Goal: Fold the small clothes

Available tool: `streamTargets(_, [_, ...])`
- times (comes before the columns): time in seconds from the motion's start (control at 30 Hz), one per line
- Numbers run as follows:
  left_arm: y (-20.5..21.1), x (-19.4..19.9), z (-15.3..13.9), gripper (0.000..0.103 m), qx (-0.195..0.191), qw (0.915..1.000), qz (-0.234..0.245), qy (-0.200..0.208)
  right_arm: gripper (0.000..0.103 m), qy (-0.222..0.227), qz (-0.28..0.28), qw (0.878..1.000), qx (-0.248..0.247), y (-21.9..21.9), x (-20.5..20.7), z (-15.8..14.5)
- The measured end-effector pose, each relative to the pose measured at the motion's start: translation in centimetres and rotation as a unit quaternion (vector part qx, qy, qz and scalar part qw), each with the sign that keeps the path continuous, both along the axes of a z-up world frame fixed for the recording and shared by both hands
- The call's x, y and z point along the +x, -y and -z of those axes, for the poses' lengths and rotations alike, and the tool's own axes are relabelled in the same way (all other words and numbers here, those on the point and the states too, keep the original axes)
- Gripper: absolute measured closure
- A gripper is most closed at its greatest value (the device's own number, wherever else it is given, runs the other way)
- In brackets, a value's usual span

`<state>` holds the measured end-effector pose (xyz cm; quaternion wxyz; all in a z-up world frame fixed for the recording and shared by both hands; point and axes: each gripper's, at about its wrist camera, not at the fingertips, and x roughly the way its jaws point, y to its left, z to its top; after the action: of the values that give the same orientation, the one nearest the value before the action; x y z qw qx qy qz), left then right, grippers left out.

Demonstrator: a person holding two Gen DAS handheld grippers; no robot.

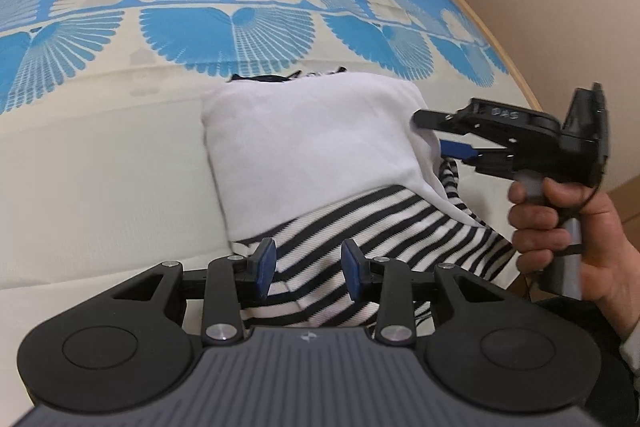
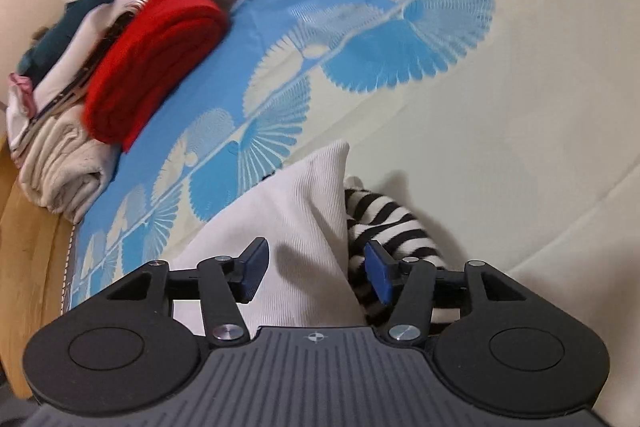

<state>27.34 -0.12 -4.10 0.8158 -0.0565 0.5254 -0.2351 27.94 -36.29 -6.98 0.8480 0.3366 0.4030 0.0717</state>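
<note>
A small garment lies on the bed, with a white part (image 1: 312, 147) folded over a black-and-white striped part (image 1: 360, 227). My left gripper (image 1: 310, 267) is open, its blue pads on either side of the striped cloth at the near edge. My right gripper (image 2: 316, 271) is open over the garment's side edge, with white cloth (image 2: 288, 227) and striped cloth (image 2: 384, 223) between its pads. In the left wrist view the right gripper (image 1: 444, 137) shows at the garment's right edge, held by a hand.
The bed sheet (image 1: 120, 167) is cream with a blue fan pattern (image 2: 400, 59). A stack of folded clothes topped by a red item (image 2: 152, 63) sits at the bed's far corner. The wooden bed edge (image 1: 516, 67) runs on the right, with a wall behind.
</note>
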Motion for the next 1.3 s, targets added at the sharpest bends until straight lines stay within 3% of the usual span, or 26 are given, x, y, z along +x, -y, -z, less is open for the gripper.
streamTargets(0.03, [-0.2, 0.0, 0.0, 0.064, 0.001, 1.0000, -0.002, 0.000, 0.048, -0.005, -0.002, 1.000, -0.005, -0.3, 0.4, 0.2])
streamTargets(0.07, [-0.3, 0.1, -0.1, 0.064, 0.001, 1.0000, -0.004, 0.002, 0.061, -0.005, -0.002, 1.000, -0.013, -0.7, 0.8, 0.3])
streamTargets(0.1, [-0.5, 0.1, -0.2, 0.064, 0.000, 1.0000, -0.006, 0.003, 0.097, 0.002, -0.001, 1.000, -0.017, -0.9, 1.0, 0.1])
streamTargets(0.17, [-0.8, 0.2, -0.3, 0.064, -0.004, 0.9999, -0.010, 0.005, 0.099, 0.046, 0.011, 0.999, -0.018, -0.8, 0.9, -1.0])
streamTargets(0.2, [-0.9, 0.2, -0.5, 0.064, -0.007, 0.9999, -0.011, 0.007, 0.100, 0.090, 0.025, 0.996, -0.013, -0.5, 0.3, -2.1])
streamTargets(0.23, [-1.0, 0.1, -0.6, 0.064, -0.011, 0.9998, -0.012, 0.010, 0.100, 0.151, 0.033, 0.988, -0.004, -0.3, -0.6, -3.6])
streamTargets(0.3, [-1.1, -0.1, -0.9, 0.064, -0.021, 0.9996, -0.010, 0.015, 0.100, 0.219, 0.033, 0.975, -0.031, -0.6, -1.5, -5.5])
streamTargets(0.33, [-1.1, -0.1, -1.0, 0.064, -0.026, 0.9995, -0.008, 0.016, 0.100, 0.210, 0.039, 0.975, -0.066, -0.9, -1.3, -5.4])
streamTargets(0.4, [-0.9, -0.3, -1.1, 0.064, -0.028, 0.9995, -0.002, 0.017, 0.100, 0.126, 0.051, 0.983, -0.122, -1.1, 0.3, -3.6])
streamTargets(0.47, [-0.6, -0.4, -1.1, 0.064, -0.026, 0.9995, 0.003, 0.016, 0.099, 0.051, 0.054, 0.990, -0.118, -0.7, 1.4, -1.3])
streamTargets(0.57, [-0.2, -0.6, -0.7, 0.064, -0.020, 0.9997, 0.006, 0.010, 0.091, 0.065, 0.050, 0.990, -0.112, -0.4, 0.6, -1.9])
streamTargets(0.6, [-0.1, -0.6, -0.7, 0.064, -0.020, 0.9997, 0.008, 0.011, 0.075, 0.076, 0.050, 0.990, -0.112, -0.3, 0.1, -2.4])
streamTargets(0.67, [0.0, -0.6, -0.7, 0.064, -0.021, 0.9997, 0.009, 0.012, 0.054, 0.089, 0.048, 0.991, -0.086, 0.5, -1.0, -2.8])
streamTargets(0.77, [-0.1, -0.6, -0.7, 0.064, -0.022, 0.9996, 0.007, 0.014, 0.053, 0.060, 0.010, 0.997, -0.043, 1.5, -1.6, -1.8])
streamTargets(0.9, [0.2, -0.7, -0.6, 0.064, -0.020, 0.9997, 0.006, 0.012, 0.057, 0.017, -0.039, 0.998, -0.039, 0.9, -1.8, -0.5])
streamTargets(0.93, [0.3, -0.7, -0.5, 0.064, -0.018, 0.9997, 0.007, 0.011, 0.067, 0.015, -0.042, 0.998, -0.040, 0.7, -1.8, -0.4])
streamTargets(0.97, [0.3, -0.8, -0.4, 0.064, -0.017, 0.9998, 0.008, 0.010, 0.101, 0.019, -0.046, 0.998, -0.032, 0.8, -1.9, -0.3])
streamTargets(1.13, [1.5, -1.3, 0.0, 0.064, -0.019, 0.9992, 0.034, 0.007, 0.101, 0.076, 0.020, 0.997, -0.026, 3.0, -3.9, -2.1])
streamTargets(1.3, [3.3, -1.8, 2.1, 0.064, 0.008, 0.9965, 0.080, -0.023, 0.099, 0.028, 0.002, 0.994, -0.104, 1.6, -3.2, -0.5])
